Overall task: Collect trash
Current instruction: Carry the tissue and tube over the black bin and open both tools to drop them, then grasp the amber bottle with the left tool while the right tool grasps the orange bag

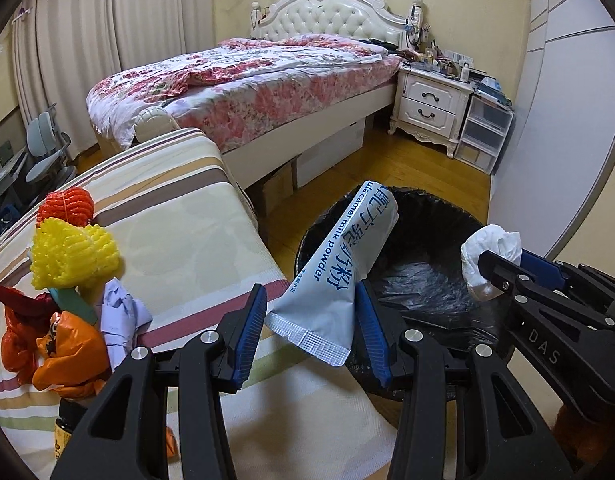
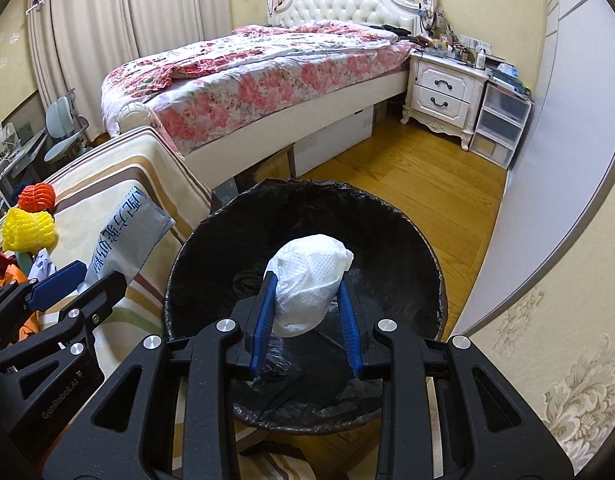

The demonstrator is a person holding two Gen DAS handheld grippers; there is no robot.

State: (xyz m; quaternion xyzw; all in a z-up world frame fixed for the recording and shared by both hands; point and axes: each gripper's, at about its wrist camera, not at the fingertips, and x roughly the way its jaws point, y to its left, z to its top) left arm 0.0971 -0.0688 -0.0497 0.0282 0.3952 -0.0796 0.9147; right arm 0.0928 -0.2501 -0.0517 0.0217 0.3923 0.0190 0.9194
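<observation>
My left gripper is shut on a grey-blue milk powder sachet, which stands up tilted between the blue pads, over the near-left rim of the bin. The bin is round, lined with a black bag, and stands on the wood floor. My right gripper is shut on a crumpled white tissue wad, held above the bin opening. The left wrist view shows the right gripper with the tissue at the right. In the right wrist view the left gripper and sachet sit at the left.
A striped padded surface left of the bin carries yellow foam netting, red foam netting, an orange plastic bag and crumpled pale paper. Behind are a floral bed, a white nightstand and plastic drawers.
</observation>
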